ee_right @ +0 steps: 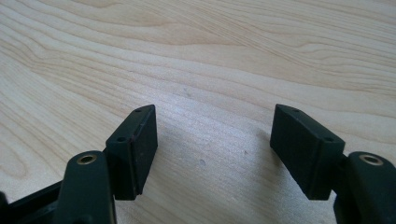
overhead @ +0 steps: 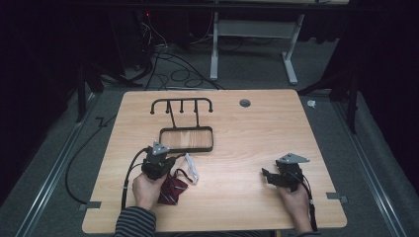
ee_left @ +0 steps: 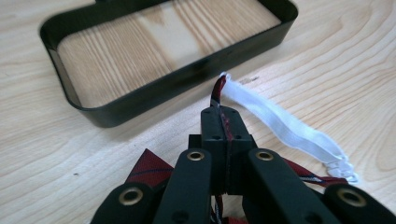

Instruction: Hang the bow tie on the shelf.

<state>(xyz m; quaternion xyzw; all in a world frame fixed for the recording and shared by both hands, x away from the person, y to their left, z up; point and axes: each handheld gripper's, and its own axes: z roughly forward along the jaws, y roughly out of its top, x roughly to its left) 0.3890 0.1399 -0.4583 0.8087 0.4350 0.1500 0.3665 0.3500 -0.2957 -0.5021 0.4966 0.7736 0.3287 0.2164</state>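
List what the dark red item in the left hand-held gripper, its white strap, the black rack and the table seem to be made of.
Dark red item: looks like woven cloth with thin stripes, its edge pinched flat by the left hand-held gripper.
White strap: seems elastic fabric, matte and limp.
Black rack: probably painted metal, thin glossy wall.
Table: light wood or wood-look laminate with visible grain.

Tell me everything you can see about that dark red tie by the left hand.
The tie is dark red cloth with thin light and dark stripes, lying crumpled on the wooden table near the black metal rack. A white elastic strap with a small clasp is joined to its narrow end. The left tongs are shut on that narrow end.
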